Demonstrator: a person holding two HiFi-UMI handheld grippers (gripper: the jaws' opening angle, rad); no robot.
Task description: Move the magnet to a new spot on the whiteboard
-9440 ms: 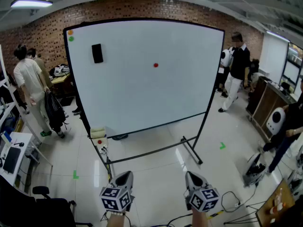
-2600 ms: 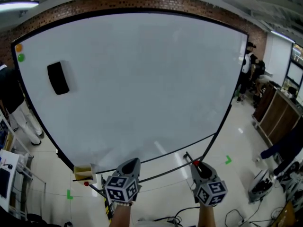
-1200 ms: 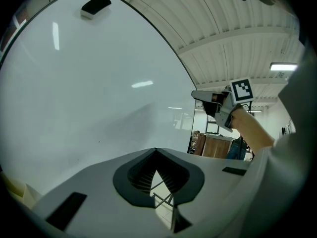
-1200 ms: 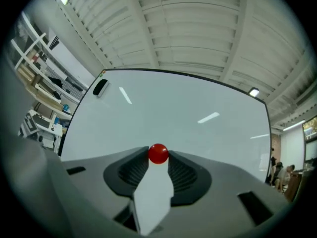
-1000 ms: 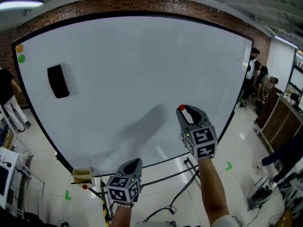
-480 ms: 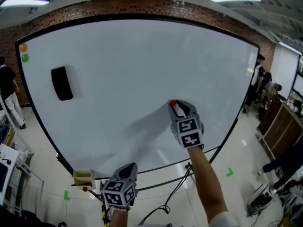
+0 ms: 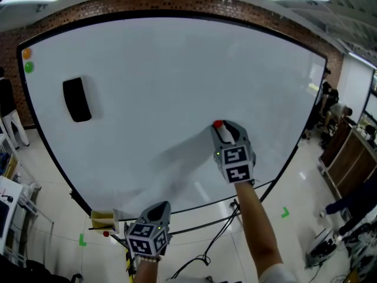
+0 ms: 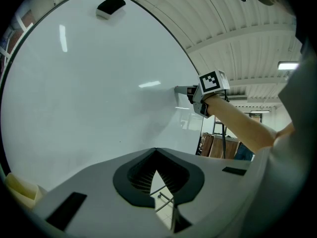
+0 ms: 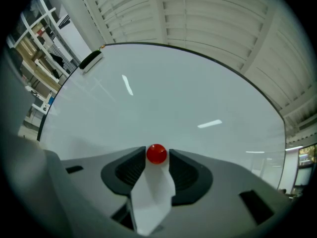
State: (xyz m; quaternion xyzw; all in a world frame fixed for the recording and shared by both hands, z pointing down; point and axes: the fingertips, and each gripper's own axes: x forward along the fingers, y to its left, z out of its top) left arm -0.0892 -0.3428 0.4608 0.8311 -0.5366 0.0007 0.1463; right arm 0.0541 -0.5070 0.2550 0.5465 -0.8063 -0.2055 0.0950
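Observation:
The small red round magnet (image 7: 218,124) (image 9: 157,153) sits against the whiteboard (image 7: 177,69), right of its middle and low down. My right gripper (image 7: 222,128) (image 9: 157,157) points level at the board with the magnet between its fingertips. Its jaws have just been opening, and a thin gap shows on each side of the magnet. In the left gripper view the right gripper (image 8: 179,89) touches the board at arm's length. My left gripper (image 7: 160,207) (image 8: 156,151) hangs low below the board's bottom edge, shut and empty.
A black eraser (image 7: 76,99) (image 9: 90,60) clings to the board's upper left, with an orange magnet (image 7: 26,53) and a green magnet (image 7: 27,67) in the corner. A yellow box (image 7: 103,220) rests at the bottom left. People and furniture (image 7: 333,108) stand at the right.
Over the last second my right gripper moved left with the red magnet at its tip, up to the board. The left gripper sank a little at the bottom of the view.

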